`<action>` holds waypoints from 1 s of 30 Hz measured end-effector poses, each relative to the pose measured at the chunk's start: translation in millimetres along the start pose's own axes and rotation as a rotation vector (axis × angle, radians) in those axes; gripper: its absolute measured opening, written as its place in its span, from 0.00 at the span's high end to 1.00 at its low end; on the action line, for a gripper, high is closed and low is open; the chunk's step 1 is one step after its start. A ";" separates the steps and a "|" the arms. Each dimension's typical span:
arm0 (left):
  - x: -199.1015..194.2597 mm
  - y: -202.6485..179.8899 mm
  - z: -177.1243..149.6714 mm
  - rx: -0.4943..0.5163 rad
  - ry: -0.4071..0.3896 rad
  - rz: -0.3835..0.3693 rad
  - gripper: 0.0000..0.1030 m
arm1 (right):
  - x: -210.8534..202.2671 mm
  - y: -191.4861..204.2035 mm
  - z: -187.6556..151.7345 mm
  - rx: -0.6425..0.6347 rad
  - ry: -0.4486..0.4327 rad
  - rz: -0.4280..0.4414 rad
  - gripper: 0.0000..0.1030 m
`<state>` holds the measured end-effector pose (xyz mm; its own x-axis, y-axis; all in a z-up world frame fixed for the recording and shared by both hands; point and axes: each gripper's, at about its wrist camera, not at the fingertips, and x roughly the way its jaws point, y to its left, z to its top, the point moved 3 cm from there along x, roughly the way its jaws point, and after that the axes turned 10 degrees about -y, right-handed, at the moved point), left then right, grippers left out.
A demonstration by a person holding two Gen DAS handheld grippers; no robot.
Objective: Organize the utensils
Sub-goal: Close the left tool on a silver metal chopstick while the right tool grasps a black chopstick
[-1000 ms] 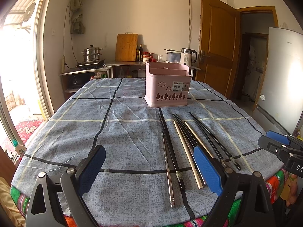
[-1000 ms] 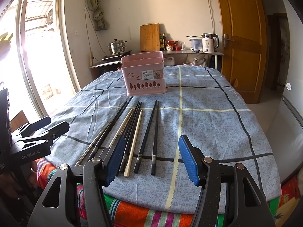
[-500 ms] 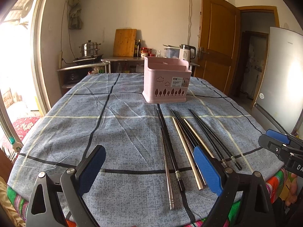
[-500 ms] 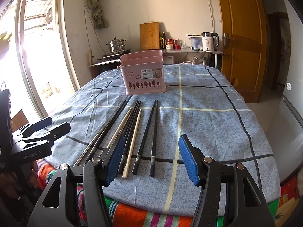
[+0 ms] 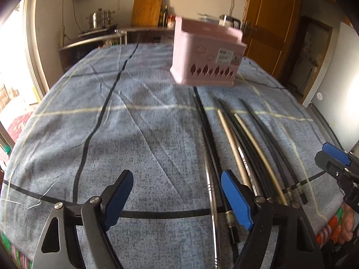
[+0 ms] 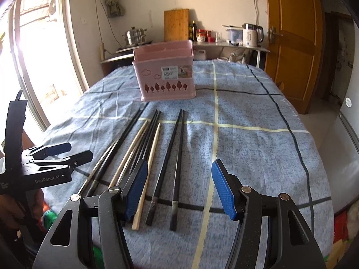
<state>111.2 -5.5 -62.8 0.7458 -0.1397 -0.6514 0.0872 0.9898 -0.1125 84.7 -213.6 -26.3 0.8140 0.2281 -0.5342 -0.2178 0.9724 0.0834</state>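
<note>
1. Blue checked cloth (image 6: pixel 246 148) is spread over the counter, with a steel pot (image 6: pixel 134 36), cutting board (image 6: pixel 176 24) and kettle (image 6: pixel 250 34) seen along the back wall by a wooden door (image 6: pixel 291 35).
2. A pink basket (image 6: pixel 165 79) is stood upright on the cloth, toward the far end.
3. The chopsticks (image 6: pixel 143 148) are laid flat in a loose row just in front of the basket: several black, two pale wood-colored, one or two metal. Some are touching or overlapping.
4. The left gripper (image 5: pixel 177 198) is held low over the near edge, jaws wide apart, nothing between them. Its right pad is seen over the leftmost sticks.
5. The right gripper (image 6: pixel 179 186) is held low too, jaws spread and empty, with two black sticks (image 6: pixel 172 154) framed between them.
6. The left view is pretty blurry.
</note>
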 end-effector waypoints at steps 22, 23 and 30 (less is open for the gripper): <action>33.3 -12.8 11.1 0.106 0.089 -0.029 0.54 | 77.8 -8.3 8.1 -0.009 0.176 -0.017 0.64; 34.3 -14.1 11.1 0.123 0.087 -0.017 0.56 | 80.0 -8.3 8.1 -0.010 0.180 -0.018 0.65; 38.3 -7.4 17.0 0.117 0.085 0.006 0.80 | 94.6 -10.6 8.1 0.001 0.214 -0.010 0.74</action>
<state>150.4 -17.7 -74.1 0.6884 -0.1305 -0.7135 0.1626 0.9864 -0.0235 168.4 -201.9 -71.0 0.6832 0.2031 -0.7014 -0.2097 0.9746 0.0780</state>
